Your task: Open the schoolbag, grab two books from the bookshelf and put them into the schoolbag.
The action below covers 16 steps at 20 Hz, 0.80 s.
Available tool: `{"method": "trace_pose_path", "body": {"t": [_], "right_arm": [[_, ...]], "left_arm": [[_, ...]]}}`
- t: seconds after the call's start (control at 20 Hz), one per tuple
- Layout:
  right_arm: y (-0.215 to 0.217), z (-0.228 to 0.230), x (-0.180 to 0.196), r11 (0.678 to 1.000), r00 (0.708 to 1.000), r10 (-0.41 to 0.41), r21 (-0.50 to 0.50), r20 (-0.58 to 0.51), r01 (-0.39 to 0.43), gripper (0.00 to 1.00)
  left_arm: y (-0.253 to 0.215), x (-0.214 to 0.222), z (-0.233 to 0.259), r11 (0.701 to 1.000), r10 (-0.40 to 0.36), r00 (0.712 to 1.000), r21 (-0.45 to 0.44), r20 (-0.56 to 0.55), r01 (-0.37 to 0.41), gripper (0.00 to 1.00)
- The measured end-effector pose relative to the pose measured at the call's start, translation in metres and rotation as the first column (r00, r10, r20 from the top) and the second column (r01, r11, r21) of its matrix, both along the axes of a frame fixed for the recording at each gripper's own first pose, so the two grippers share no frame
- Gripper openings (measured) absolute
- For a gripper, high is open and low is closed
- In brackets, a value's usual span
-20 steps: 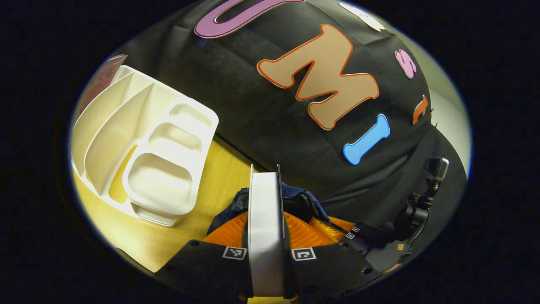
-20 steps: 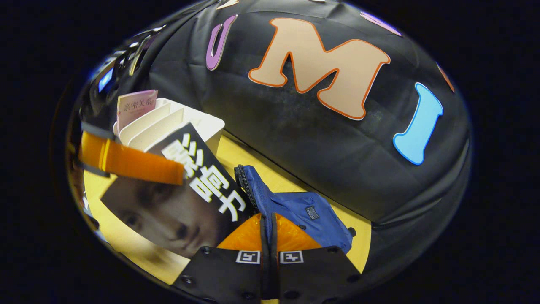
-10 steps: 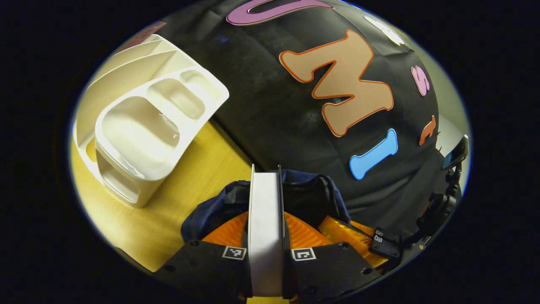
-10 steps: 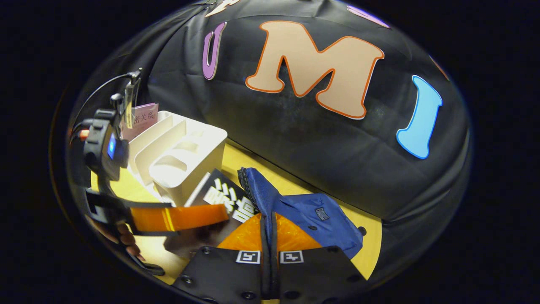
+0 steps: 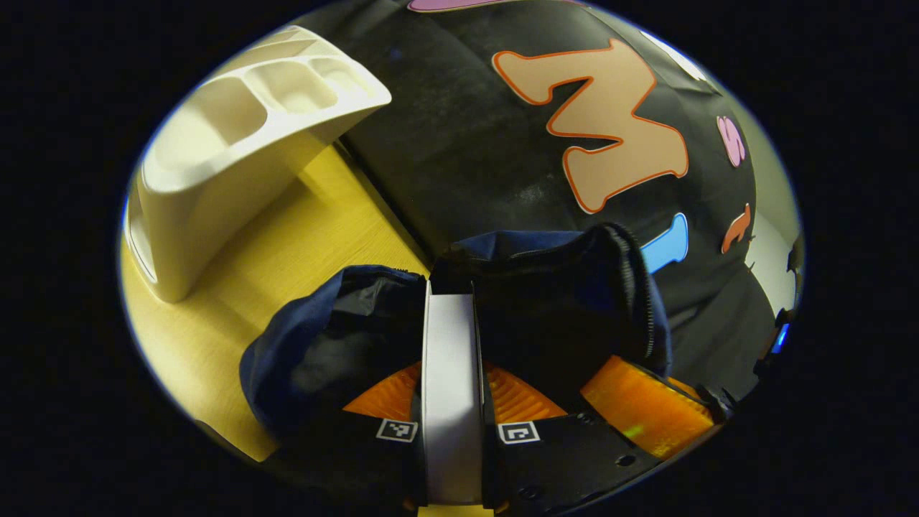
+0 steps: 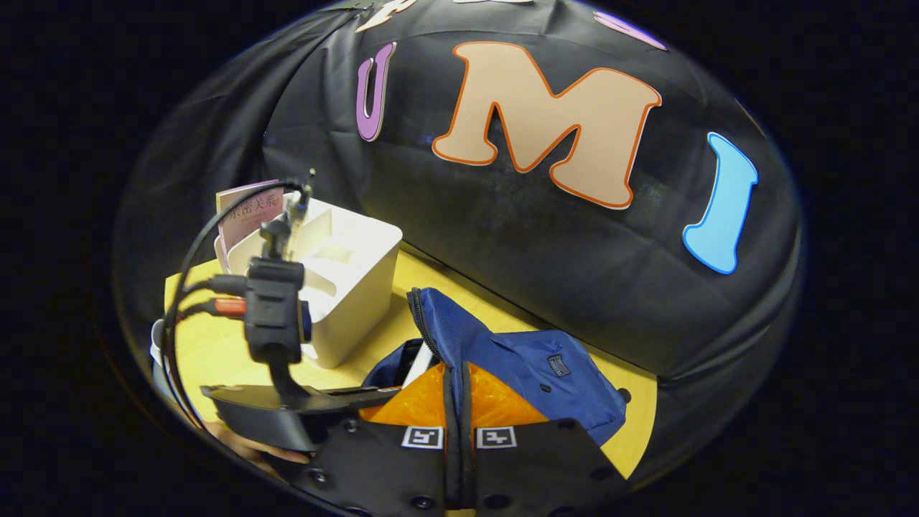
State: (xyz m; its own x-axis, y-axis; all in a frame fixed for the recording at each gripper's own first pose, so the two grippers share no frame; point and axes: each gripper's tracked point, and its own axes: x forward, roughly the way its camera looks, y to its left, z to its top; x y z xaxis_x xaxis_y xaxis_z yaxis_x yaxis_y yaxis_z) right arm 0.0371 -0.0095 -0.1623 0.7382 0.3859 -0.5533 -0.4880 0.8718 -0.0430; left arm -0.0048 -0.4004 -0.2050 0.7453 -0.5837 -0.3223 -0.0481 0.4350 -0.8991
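Note:
My left gripper [image 5: 451,373] is shut on a book [image 5: 449,330], seen edge-on with its white page block upright between the fingers. The book's far end sits inside the dark mouth of the blue schoolbag [image 5: 316,352]. In the right gripper view, my right gripper [image 6: 456,378] is shut on the schoolbag's [image 6: 538,370] zippered flap, holding it up. There the left gripper [image 6: 373,393] reaches in from the left, and a sliver of the book [image 6: 420,362] shows at the bag's opening. One right gripper finger [image 5: 639,406] shows at the bag's right side.
The white bookshelf [image 6: 352,266] stands on the yellow table [image 5: 287,237] left of the bag, with a pink book [image 6: 244,215] upright in its far slot. The black cloth wall rises close behind the bag and the shelf.
My left gripper has come down and forward with the book, from above the bag into its opening. The right gripper has kept its hold on the flap, nearly still.

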Motion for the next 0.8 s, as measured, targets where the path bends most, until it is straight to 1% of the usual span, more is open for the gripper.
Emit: {"method": "trace_pose_path", "body": {"t": [0.05, 0.1, 0.15, 0.2, 0.25, 0.3, 0.35, 0.45, 0.5, 0.55, 0.6, 0.65, 0.7, 0.75, 0.8], "right_arm": [[-0.003, 0.000, 0.000, 1.000, 1.000, -0.001, -0.008, 0.008, 0.001, 0.03], [-0.004, 0.001, 0.003, 1.000, 1.000, -0.003, -0.008, 0.004, 0.003, 0.02], [-0.005, 0.001, 0.003, 1.000, 1.000, -0.004, 0.000, -0.001, 0.004, 0.03], [-0.005, -0.001, 0.004, 1.000, 1.000, -0.007, 0.003, -0.005, 0.007, 0.03], [-0.006, -0.002, 0.004, 1.000, 1.000, -0.010, -0.001, -0.005, 0.010, 0.03], [-0.009, -0.001, 0.004, 1.000, 1.000, -0.014, -0.005, -0.002, 0.014, 0.03], [-0.009, -0.003, 0.006, 1.000, 1.000, -0.017, -0.002, -0.004, 0.017, 0.03], [-0.011, -0.003, 0.009, 1.000, 1.000, -0.027, 0.006, -0.009, 0.027, 0.03], [-0.012, -0.004, 0.009, 0.999, 0.999, -0.031, 0.011, -0.015, 0.031, 0.03], [-0.013, -0.004, 0.011, 0.999, 0.999, -0.035, 0.013, -0.017, 0.035, 0.03], [-0.014, -0.004, 0.011, 0.999, 0.999, -0.039, 0.016, -0.019, 0.039, 0.03], [-0.015, -0.004, 0.013, 0.999, 0.999, -0.044, 0.018, -0.020, 0.044, 0.03], [-0.015, -0.004, 0.014, 0.999, 0.999, -0.047, 0.020, -0.022, 0.048, 0.03], [-0.016, -0.006, 0.016, 0.999, 0.998, -0.051, 0.017, -0.025, 0.051, 0.03], [-0.017, -0.007, 0.015, 0.999, 0.998, -0.051, 0.017, -0.028, 0.052, 0.03]], "left_arm": [[-0.005, 0.000, -0.003, 1.000, -0.004, 1.000, -0.016, -0.015, 0.004, 0.25], [-0.009, -0.001, -0.007, 1.000, -0.015, 0.999, -0.025, -0.029, 0.014, 0.28], [-0.012, 0.000, -0.012, 1.000, -0.019, 0.999, -0.017, -0.043, 0.019, 0.29], [-0.016, -0.003, -0.014, 0.999, -0.045, 0.998, 0.003, -0.046, 0.045, 0.32], [-0.019, -0.004, -0.016, 0.997, -0.066, 0.997, 0.027, -0.044, 0.067, 0.30], [-0.024, -0.007, -0.016, 0.995, -0.093, 0.995, 0.040, -0.043, 0.095, 0.37], [-0.025, -0.008, -0.016, 0.991, -0.116, 0.992, 0.056, -0.042, 0.118, 0.34], [-0.016, -0.015, -0.025, 0.980, -0.141, 0.989, 0.135, -0.047, 0.147, 0.75], [-0.009, -0.020, -0.026, 0.974, -0.154, 0.987, 0.160, -0.054, 0.161, 0.96], [-0.003, -0.024, -0.025, 0.968, -0.166, 0.984, 0.181, -0.060, 0.175, 0.92], [0.005, -0.029, -0.022, 0.961, -0.178, 0.982, 0.204, -0.066, 0.188, 0.96], [0.012, -0.032, -0.021, 0.951, -0.189, 0.980, 0.235, -0.063, 0.199, 0.96], [0.020, -0.035, -0.015, 0.942, -0.210, 0.976, 0.257, -0.050, 0.216, 0.92], [0.029, -0.039, -0.006, 0.936, -0.223, 0.974, 0.274, -0.028, 0.222, 0.96], [0.039, -0.041, 0.004, 0.930, -0.234, 0.972, 0.290, -0.011, 0.227, 0.96]]}}
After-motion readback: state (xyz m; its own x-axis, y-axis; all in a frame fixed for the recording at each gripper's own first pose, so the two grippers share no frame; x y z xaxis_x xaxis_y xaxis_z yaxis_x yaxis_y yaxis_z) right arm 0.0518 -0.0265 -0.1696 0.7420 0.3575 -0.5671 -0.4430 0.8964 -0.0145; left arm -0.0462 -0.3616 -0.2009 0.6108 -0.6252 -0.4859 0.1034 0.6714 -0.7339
